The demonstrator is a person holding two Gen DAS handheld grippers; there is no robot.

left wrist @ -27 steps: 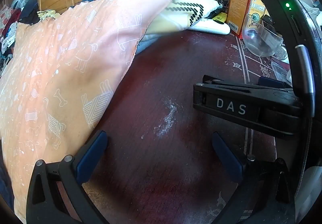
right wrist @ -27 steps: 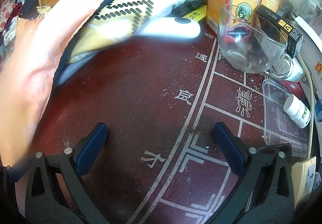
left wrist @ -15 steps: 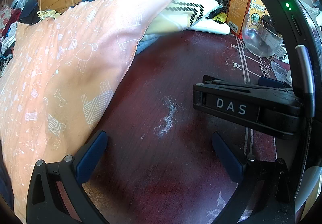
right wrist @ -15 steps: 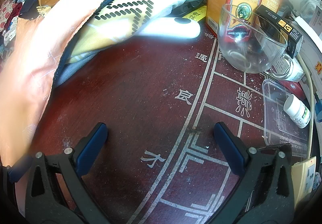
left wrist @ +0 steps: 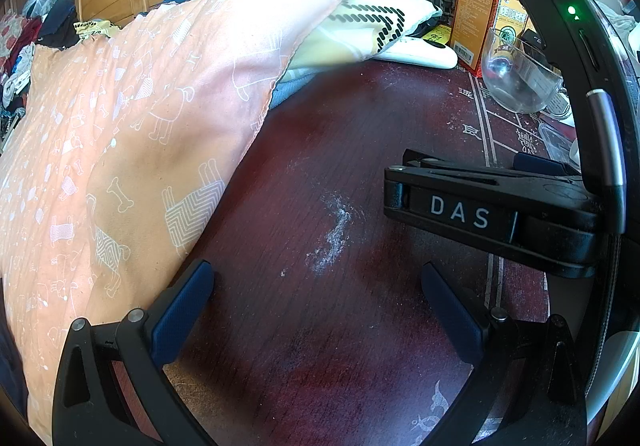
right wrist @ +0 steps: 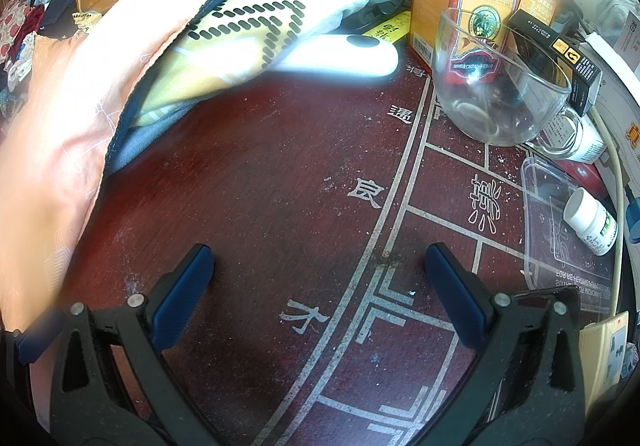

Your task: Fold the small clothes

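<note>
Tools, two: left tool (left wrist: 316, 282) and right tool (right wrist: 320, 266) both apart, empty, above one table (right wrist: 260, 181).

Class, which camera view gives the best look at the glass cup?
The right wrist view: the glass cup is large, its rim and handle visible. In the left wrist view the cup is small, partly hidden behind the other gripper's body.

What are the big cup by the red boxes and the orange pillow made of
The cup looks like clear glass: glossy, and the boxes behind show through it. The pillow looks like matte woven fabric, likely cotton, with a soft creased surface, printed white dogs and a stitched edge.
</note>
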